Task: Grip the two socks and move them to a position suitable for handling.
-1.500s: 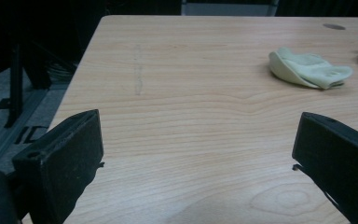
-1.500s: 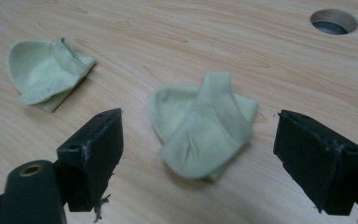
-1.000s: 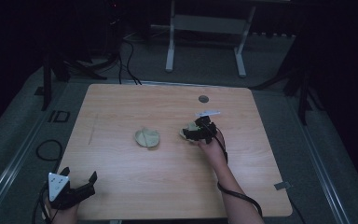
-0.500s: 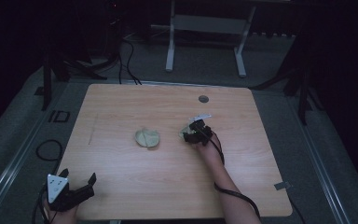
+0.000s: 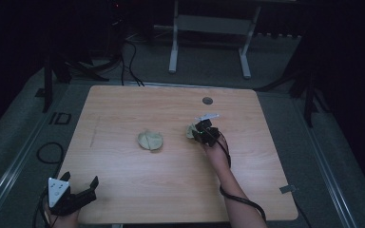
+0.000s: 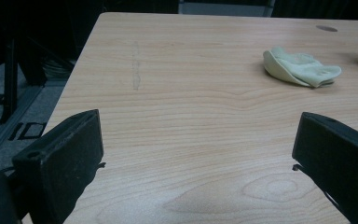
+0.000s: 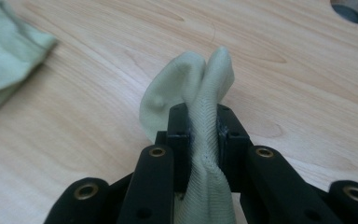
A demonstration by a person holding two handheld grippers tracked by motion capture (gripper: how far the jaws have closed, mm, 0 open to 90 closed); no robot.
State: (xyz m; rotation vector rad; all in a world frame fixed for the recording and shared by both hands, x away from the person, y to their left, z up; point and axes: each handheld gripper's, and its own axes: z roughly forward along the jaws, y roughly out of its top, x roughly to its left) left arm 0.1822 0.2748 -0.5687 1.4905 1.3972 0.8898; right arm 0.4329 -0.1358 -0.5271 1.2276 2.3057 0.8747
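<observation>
Two jaws of the right hand-held gripper (image 7: 204,135), just closing, pinch a pale sock (image 7: 200,88), hiding its middle.

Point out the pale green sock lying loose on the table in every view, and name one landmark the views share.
High view: loose sock at table centre, left of the right gripper.
Left gripper view: upper right, beyond the open jaws.
Right gripper view: top left corner, left of the held sock.
Shared landmark: round table hole.
</observation>
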